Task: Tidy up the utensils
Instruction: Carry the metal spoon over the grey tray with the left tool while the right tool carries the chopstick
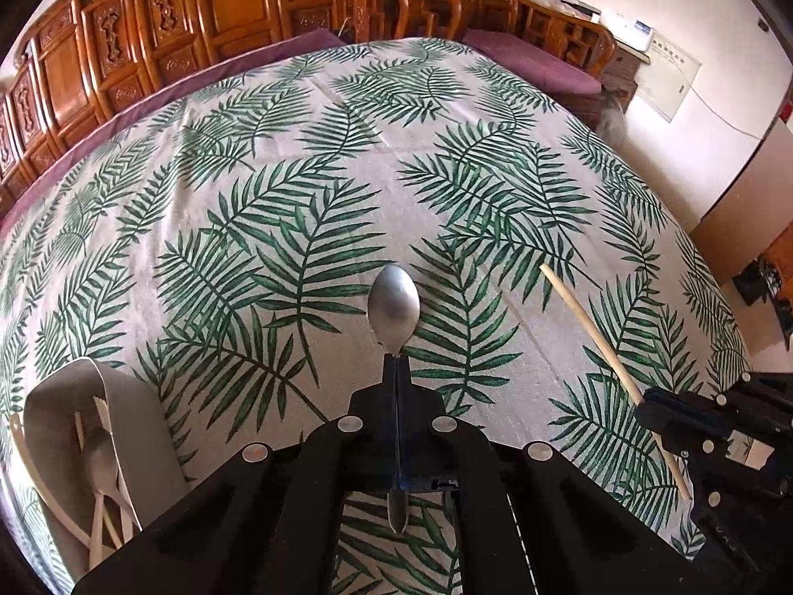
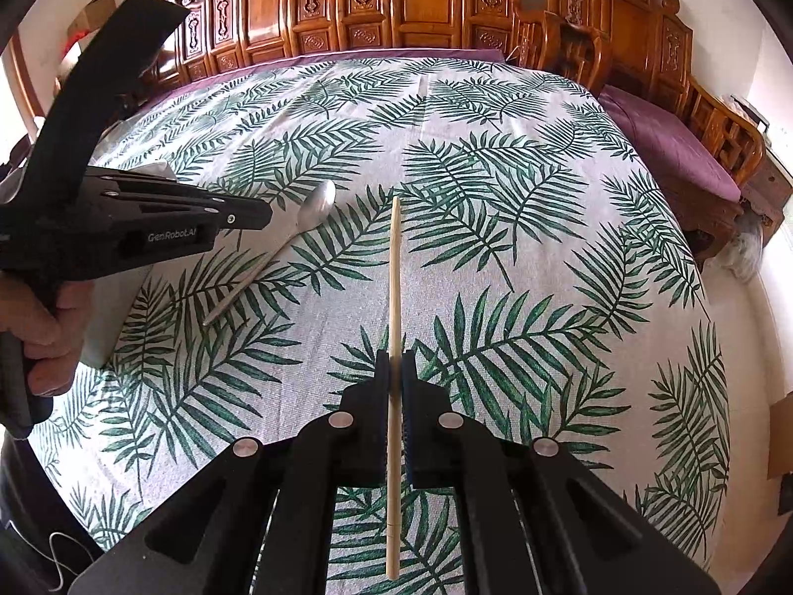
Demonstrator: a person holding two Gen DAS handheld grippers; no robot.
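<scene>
My left gripper (image 1: 397, 362) is shut on a metal spoon (image 1: 394, 305), gripping its neck, bowl pointing forward above the palm-leaf tablecloth. The spoon (image 2: 317, 208) and the left gripper (image 2: 262, 218) also show in the right wrist view at the left. My right gripper (image 2: 395, 364) is shut on a wooden chopstick (image 2: 395, 267) held along the fingers, tip forward. The chopstick (image 1: 590, 327) and the right gripper (image 1: 644, 404) show at the right of the left wrist view. A grey utensil holder (image 1: 54, 396) at lower left holds a spoon and pale chopsticks.
The table is covered by a leaf-print cloth (image 1: 347, 148). Carved wooden chairs and benches (image 2: 426, 5) with purple cushions (image 2: 669, 144) ring the far side. A white wall with a panel (image 1: 664, 84) stands at the right.
</scene>
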